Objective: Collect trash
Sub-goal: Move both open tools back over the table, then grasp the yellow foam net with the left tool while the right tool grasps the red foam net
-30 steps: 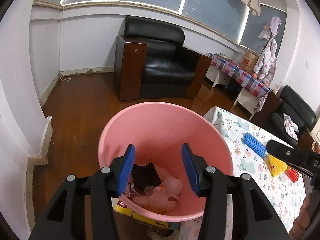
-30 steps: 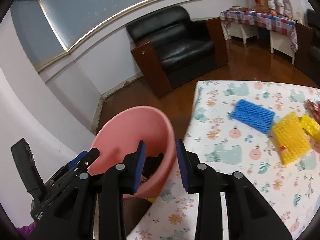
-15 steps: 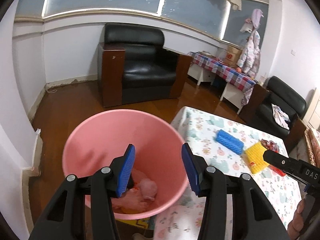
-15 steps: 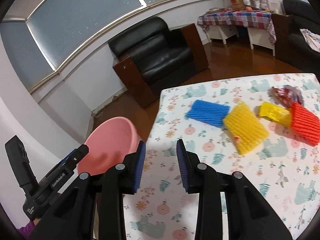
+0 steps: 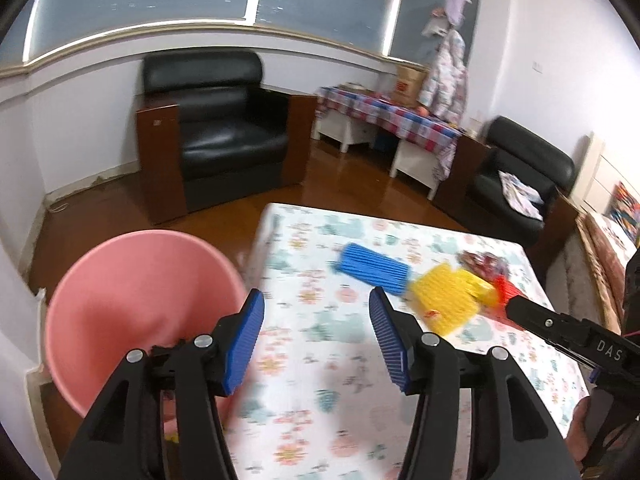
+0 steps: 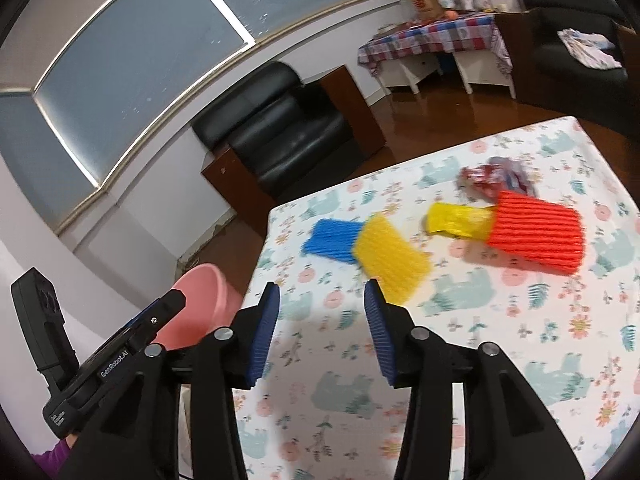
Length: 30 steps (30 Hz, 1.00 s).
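A round pink plastic bin (image 5: 132, 300) stood on the floor just left of the table with the animal-print cloth (image 6: 460, 360). On the table, a blue ribbed foam sleeve (image 6: 332, 238) lay left of, touching, a yellow foam sleeve (image 6: 392, 260); a red foam sleeve (image 6: 536, 236) lay farther right.

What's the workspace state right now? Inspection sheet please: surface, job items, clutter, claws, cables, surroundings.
Surface: table under a floral, animal-print cloth.
Job's things: blue foam sleeve partly under the yellow foam sleeve; yellow wrapper touching the red foam sleeve; crumpled foil wrapper behind them; pink bin beside the table's edge.
Clutter: nothing seen beyond the trash.
Claws: left claw and right claw both empty, jaws opening, over the cloth.
Cables: nothing seen.
Surroundings: black armchair, wooden floor, side table with checked cloth, second armchair.
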Available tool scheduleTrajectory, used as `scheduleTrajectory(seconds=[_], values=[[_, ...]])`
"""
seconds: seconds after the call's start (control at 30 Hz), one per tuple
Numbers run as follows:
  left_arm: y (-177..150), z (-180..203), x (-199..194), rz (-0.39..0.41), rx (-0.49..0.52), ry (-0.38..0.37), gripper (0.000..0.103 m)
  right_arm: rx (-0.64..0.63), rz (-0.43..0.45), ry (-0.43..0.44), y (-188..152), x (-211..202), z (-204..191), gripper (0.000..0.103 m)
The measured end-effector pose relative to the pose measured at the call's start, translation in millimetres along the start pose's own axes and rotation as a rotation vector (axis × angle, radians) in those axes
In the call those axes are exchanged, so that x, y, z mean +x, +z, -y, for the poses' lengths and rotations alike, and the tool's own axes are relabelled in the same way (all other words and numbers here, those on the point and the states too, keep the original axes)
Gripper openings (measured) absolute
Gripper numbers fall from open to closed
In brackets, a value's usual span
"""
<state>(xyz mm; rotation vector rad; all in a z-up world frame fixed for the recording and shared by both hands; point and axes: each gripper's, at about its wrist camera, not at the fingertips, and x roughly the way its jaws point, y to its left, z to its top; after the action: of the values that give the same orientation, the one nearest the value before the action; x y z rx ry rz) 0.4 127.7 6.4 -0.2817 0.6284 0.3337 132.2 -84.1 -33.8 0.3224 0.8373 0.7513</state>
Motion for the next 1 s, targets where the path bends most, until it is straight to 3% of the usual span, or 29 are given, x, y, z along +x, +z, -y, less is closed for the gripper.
scheduleTrajectory(seconds=[0.3,0.73,1.0], values=[[5.3,65.7,34.7,-0.07,0.07,-0.107,0.054,0.026,0.05,-0.093,9.7,-23.3,51.3,0.046],[0.8,115.8,90.4,-0.216,0.05,-0.22,0.055,-0.011,0.097,-0.234,21.7,-52.6,112.2,0.046],[0.6,121.1,145.1,-0.317,-0.049,-0.142,0.055,-0.089,0.082,-0.277,19.5,-43.8,111.9,0.046]])
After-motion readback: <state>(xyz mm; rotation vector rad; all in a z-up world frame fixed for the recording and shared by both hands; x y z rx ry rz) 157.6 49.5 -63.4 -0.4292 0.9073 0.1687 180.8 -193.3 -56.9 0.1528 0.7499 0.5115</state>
